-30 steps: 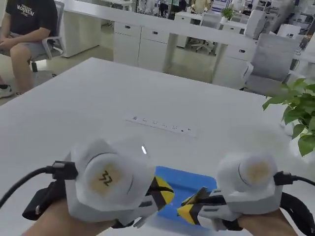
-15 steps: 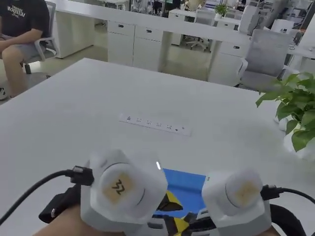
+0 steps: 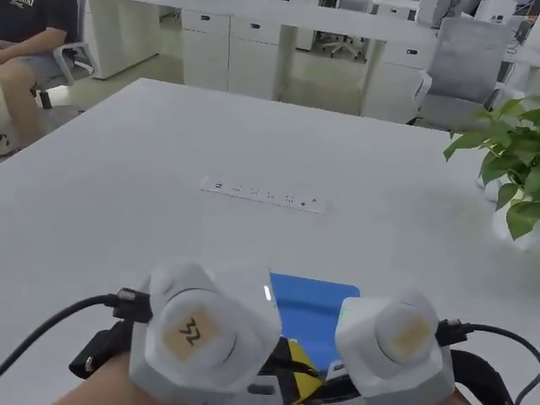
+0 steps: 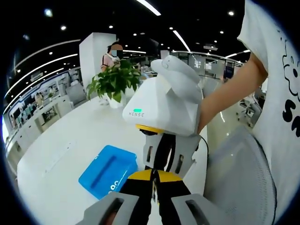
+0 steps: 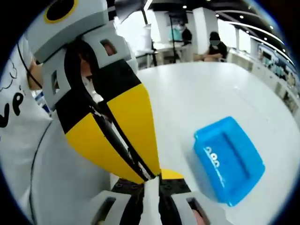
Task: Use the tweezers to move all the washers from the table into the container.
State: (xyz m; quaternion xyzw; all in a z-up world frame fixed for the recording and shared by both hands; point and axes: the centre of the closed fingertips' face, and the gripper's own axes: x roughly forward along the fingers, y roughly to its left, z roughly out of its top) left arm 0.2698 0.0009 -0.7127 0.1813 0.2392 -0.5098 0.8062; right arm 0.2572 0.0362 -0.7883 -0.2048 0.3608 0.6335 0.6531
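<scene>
Worktop [image 3: 169,152]: white and broad. Its far edge faces a row of white cabinets [image 3: 228,63] and a grey chair [image 3: 472,63].
Seated person [image 3: 29,38]: in a dark shirt, on a chair off the worktop's far left corner.
Plant [image 3: 506,152]: green and leafy, standing at the worktop's right edge.
Left gripper [image 4: 153,177]: a white housing with a black cable, held low over the near edge, left of the middle, and aimed across at the other gripper. Its yellow-tipped fingers are pressed together, with only a hairline seam between them. I cannot tell whether anything thin is caught in that seam.
Right gripper [image 5: 155,182]: a white housing with a black cable, held over the near edge, right of the middle. It points back at the left gripper, so the two sets of tips meet nose to nose. In the right gripper view a pale strip shows between its black fingers. I cannot tell whether that is a gap or something pinched.
Container [image 3: 312,304]: a blue, shallow, rectangular tray with pale marks on one side wall. It lies flat on the worktop close to the near edge, just beyond the two grippers. In the head view it sits between their housings.
Power strip [image 3: 261,196]: slim and white, lying flat at the middle of the worktop, well beyond the container toward the far edge.
</scene>
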